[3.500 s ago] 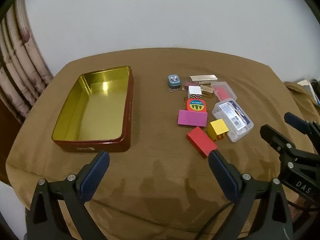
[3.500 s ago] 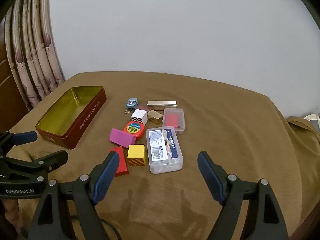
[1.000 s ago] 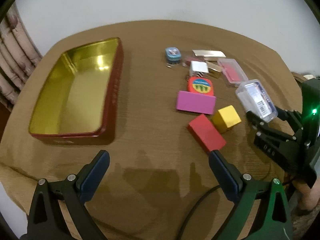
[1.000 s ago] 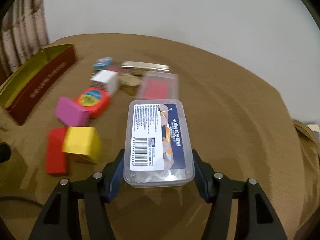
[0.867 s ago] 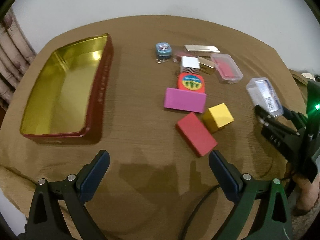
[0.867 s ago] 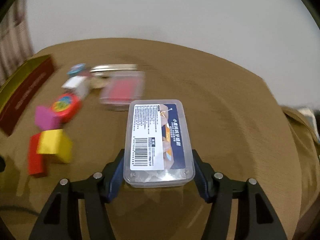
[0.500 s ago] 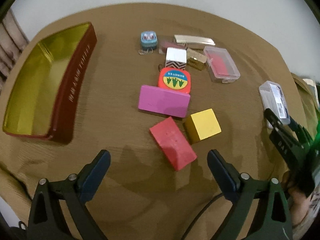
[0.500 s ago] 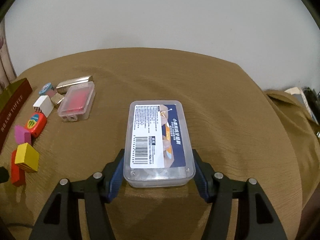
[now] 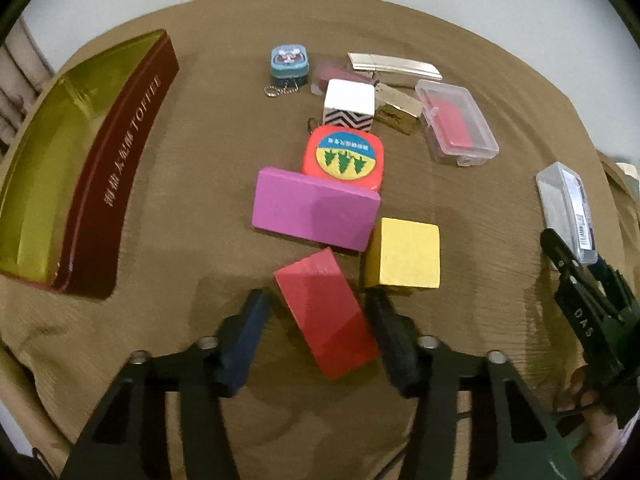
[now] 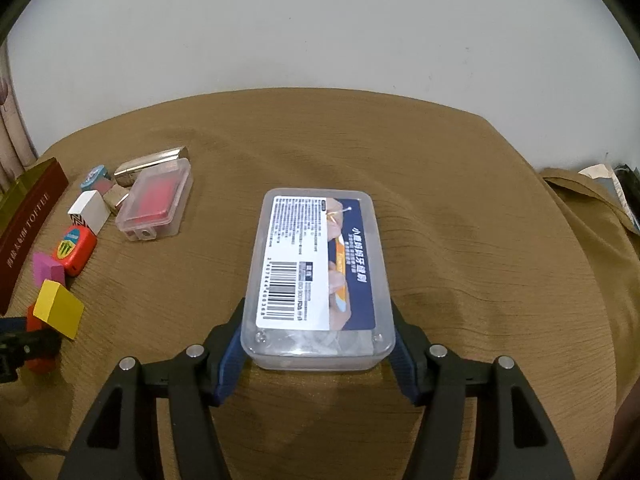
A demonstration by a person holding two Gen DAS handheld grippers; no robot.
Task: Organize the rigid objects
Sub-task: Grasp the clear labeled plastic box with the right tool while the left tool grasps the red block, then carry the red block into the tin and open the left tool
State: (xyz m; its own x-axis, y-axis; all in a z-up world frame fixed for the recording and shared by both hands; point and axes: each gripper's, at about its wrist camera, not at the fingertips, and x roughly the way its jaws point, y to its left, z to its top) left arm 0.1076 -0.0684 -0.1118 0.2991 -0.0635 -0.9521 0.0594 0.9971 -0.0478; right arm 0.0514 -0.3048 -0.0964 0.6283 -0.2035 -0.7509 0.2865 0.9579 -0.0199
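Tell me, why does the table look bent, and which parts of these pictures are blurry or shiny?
Both wrist views are fisheye, so the table edge curves. Left wrist view: the left hand-held gripper is motion-smeared, and the gold tin gleams. Right wrist view: sharp; the clear box shows slight glare.

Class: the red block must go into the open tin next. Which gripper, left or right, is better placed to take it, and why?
Left. The left gripper already straddles the red block, its jaws just closing, and the tin lies on its side. The right gripper is occupied, gripping the clear labelled box.
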